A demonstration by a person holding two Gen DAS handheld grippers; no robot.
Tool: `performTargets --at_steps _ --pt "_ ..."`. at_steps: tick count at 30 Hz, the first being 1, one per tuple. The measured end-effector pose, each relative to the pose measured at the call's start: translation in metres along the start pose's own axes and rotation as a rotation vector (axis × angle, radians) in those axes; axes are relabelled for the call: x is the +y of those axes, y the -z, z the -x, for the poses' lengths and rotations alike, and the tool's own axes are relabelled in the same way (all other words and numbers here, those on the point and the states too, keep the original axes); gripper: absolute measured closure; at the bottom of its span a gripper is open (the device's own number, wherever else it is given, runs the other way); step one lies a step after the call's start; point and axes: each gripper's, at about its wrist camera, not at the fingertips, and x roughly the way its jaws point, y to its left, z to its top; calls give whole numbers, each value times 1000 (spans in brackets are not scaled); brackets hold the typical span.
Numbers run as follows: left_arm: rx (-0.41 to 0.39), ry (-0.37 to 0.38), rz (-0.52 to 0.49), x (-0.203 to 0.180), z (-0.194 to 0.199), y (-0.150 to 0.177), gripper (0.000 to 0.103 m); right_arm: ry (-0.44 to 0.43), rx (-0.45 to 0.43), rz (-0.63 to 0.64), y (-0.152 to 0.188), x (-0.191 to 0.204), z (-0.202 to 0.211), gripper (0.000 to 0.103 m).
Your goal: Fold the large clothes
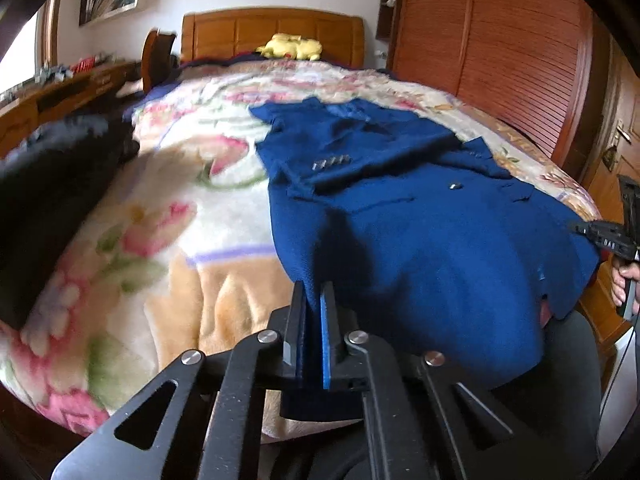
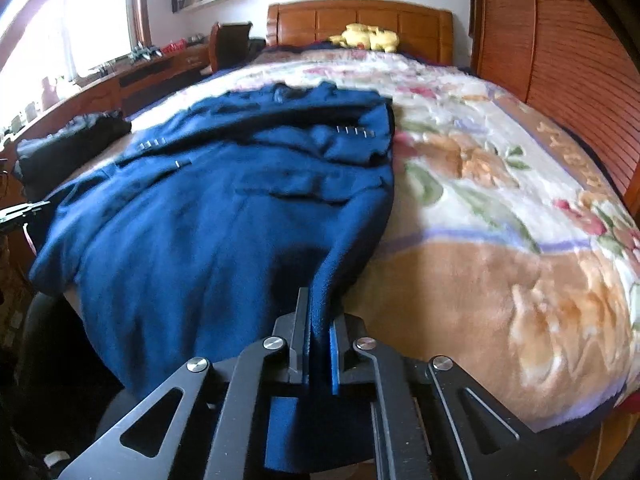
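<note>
A large blue coat with metal buttons lies spread on the flowered blanket, its hem hanging over the bed's foot. My left gripper is shut on the hem's left corner, with blue cloth pinched between the pads. In the right wrist view the same blue coat fills the left half. My right gripper is shut on the hem's right corner, and the fabric rises taut from its jaws. The right gripper also shows at the far right edge of the left wrist view, held by a hand.
A dark garment lies folded on the bed's left side. A yellow plush toy sits by the wooden headboard. A wooden desk runs along the window wall. A slatted wardrobe stands close on the right.
</note>
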Motion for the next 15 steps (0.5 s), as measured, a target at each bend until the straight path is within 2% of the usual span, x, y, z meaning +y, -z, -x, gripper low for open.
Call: performTargets --at_steps 7,15 --pt "-163 31 -22 -22 52 -36 98 -1 -128 -22 -19 -1 35 98" --pt "-271 80 -19 -33 90 -57 98 -27 -224 -34 -35 -5 75 99"
